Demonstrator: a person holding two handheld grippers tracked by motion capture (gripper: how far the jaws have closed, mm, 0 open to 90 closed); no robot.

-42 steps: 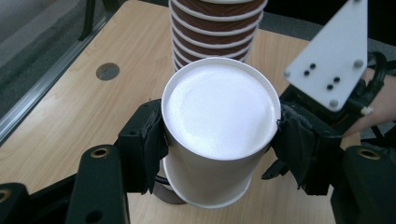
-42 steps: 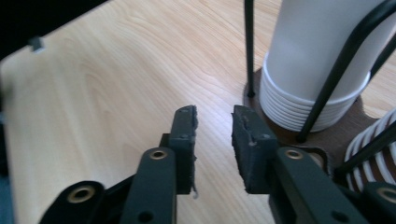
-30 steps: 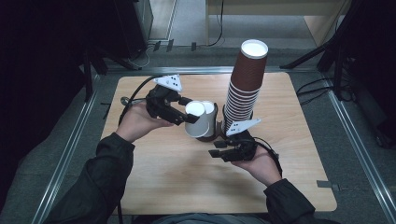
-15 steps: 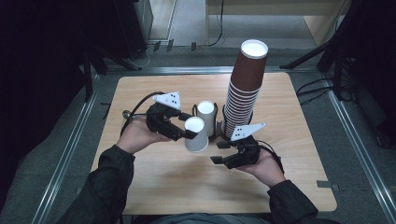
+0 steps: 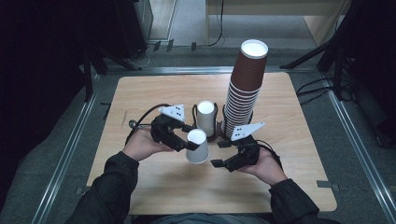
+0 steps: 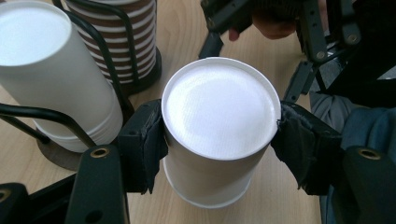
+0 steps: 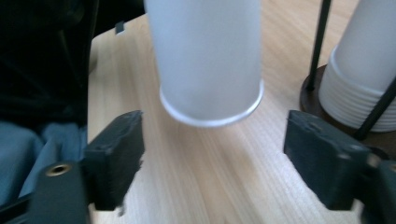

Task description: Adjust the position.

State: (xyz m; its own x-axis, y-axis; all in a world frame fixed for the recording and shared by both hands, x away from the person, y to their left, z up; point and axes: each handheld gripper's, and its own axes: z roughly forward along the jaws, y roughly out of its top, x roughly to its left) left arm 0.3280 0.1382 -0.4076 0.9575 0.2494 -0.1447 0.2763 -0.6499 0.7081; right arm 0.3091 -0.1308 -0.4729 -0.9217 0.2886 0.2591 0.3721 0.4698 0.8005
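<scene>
White cup (image 5: pixel 197 146), upside down, is pinched between the left gripper's (image 5: pixel 183 138) two pads above the tabletop's (image 5: pixel 154 98) middle. Right gripper (image 5: pixel 229 151), jaws just opened wide and holding nothing, sits just beside it. Behind stand one white cup stack (image 5: pixel 206 117) and one tall brown cup stack (image 5: pixel 243 91).

In your right gripper view the white cup (image 7: pixel 208 60) is blurred and cut off at the top edge; whether its rim touches the table (image 7: pixel 224 177) cannot be judged. In your left gripper view, the brown cup stack (image 6: pixel 123 39) is cropped, perhaps partly hidden behind the rack wire (image 6: pixel 109 51).
</scene>
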